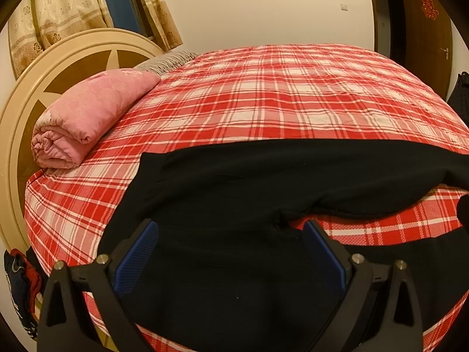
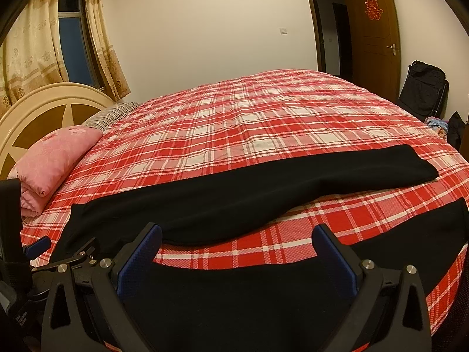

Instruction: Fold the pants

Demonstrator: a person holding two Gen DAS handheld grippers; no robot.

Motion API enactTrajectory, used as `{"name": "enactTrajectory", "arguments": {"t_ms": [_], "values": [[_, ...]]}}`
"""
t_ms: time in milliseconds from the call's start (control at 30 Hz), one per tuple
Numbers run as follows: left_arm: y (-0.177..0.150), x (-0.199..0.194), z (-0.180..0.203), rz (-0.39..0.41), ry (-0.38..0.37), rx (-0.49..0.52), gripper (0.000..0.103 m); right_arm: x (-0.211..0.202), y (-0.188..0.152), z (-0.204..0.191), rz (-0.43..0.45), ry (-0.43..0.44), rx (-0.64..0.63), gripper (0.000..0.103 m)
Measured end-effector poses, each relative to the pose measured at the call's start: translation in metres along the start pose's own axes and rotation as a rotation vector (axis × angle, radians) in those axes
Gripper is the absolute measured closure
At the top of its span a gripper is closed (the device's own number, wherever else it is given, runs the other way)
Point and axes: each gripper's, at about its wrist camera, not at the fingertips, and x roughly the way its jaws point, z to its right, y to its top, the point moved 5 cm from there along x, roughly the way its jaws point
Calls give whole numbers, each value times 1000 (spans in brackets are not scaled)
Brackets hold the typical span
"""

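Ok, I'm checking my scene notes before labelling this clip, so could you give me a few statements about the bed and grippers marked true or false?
1. The black pants lie spread on a red plaid bedsheet. True.
2. The left gripper is clamped shut on cloth. False: its jaws stand open over the pants.
3. The right gripper is open. True.
4. A pink folded quilt lies near the headboard. True.
5. The two pant legs lie stacked together. False: plaid shows between them.

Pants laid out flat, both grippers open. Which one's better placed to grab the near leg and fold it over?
Right, probably. The right gripper straddles the near leg's edge mid-length, jaws open. The left gripper sits over the crotch end of the pants, where both legs join, better for pinning than lifting.
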Motion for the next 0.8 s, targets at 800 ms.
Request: {"name": "enactTrajectory", "arguments": {"t_ms": [800], "values": [[6,26,-15,-50,-91,49,2,37,16,-6,-85,54,-111,1]]}}
